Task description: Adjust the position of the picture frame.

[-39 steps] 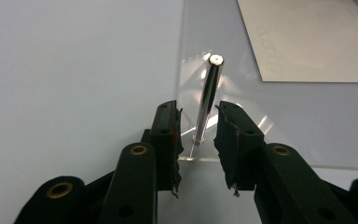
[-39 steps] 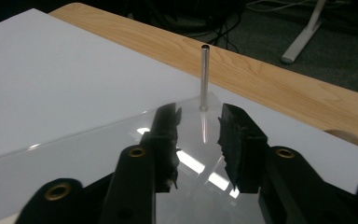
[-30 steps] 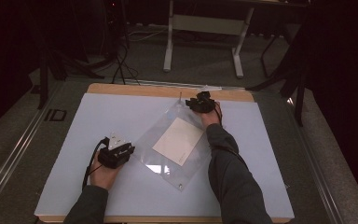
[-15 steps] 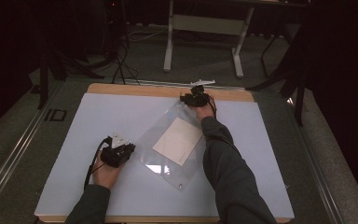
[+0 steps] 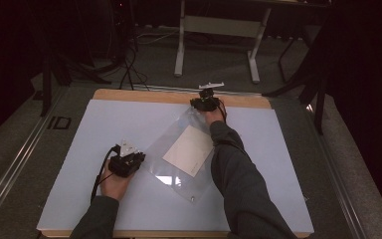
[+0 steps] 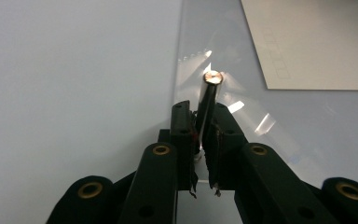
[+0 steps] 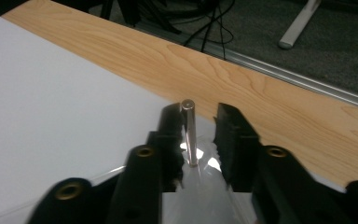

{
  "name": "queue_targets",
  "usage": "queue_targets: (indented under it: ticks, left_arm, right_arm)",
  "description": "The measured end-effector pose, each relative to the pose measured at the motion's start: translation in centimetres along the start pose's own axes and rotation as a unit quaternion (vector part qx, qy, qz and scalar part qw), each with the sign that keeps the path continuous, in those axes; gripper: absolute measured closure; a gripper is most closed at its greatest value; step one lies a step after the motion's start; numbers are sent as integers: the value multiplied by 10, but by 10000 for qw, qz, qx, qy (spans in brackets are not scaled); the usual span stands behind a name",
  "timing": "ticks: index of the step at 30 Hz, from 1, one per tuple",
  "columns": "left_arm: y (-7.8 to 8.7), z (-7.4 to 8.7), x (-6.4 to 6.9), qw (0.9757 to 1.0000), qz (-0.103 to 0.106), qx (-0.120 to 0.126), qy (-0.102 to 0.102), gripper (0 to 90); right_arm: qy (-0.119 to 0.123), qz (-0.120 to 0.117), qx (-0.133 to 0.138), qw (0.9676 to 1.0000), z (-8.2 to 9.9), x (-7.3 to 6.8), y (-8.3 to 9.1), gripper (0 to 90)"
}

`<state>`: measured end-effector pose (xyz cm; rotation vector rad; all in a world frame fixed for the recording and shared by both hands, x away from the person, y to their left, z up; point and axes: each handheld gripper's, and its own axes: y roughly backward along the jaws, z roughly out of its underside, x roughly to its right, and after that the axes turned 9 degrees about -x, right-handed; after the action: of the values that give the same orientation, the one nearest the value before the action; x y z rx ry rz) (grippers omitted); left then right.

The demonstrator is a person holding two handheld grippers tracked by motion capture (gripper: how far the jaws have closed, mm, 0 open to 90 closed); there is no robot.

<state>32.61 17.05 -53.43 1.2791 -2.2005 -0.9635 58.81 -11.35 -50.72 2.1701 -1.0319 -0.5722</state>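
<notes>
A clear flat plastic bag [image 5: 179,149] with a pale square card [image 5: 188,150] inside is laid on the white tabletop [image 5: 59,144]. The bag's near-left edge is pinched by the left gripper [image 6: 204,135], jaws nearly closed. Its far corner sits between the right gripper [image 7: 196,133] jaws, held slightly apart.

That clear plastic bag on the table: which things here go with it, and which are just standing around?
Part of the job:
clear plastic bag
paper sheet inside it
left tongs, at the bag's near edge
right tongs, at its far corner

Just around:
white table cover
metal stand legs
floor cables
</notes>
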Motion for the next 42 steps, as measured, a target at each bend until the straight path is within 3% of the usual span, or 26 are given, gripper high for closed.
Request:
queue_targets:
  ticks: [3, 10, 13, 23, 32, 38, 42]
  left_arm:
    - [-2, -1, 0, 10000, -24, -9, 8, 823]
    - [-2, -2, 0, 10000, 3, -25, 44, 836]
    - [-2, -3, 0, 10000, 15, -42, 37, 844]
    - [-4, -5, -4, 9984, 427, 79, 351, 836]
    - [-6, -5, -11, 9956, 498, 137, 777, 825]
    - [-3, -5, -14, 9941, 606, 194, 878, 817]
    - [-3, -5, -20, 9918, 688, 257, 1050, 807]
  right_arm:
    - [25, -21, -65, 10000, -1, -3, -1, 833]
    - [138, 297, -196, 9993, -4, -11, 1, 856]
    - [123, 295, -226, 9992, -3, -11, 2, 857]
    - [105, 207, -280, 9993, -1, -1, 14, 857]
    - [189, 215, -302, 9991, 11, 5, 27, 859]
    - [294, 236, -312, 9988, 17, 7, 40, 859]
    - [311, 198, -334, 9988, 24, 8, 50, 859]
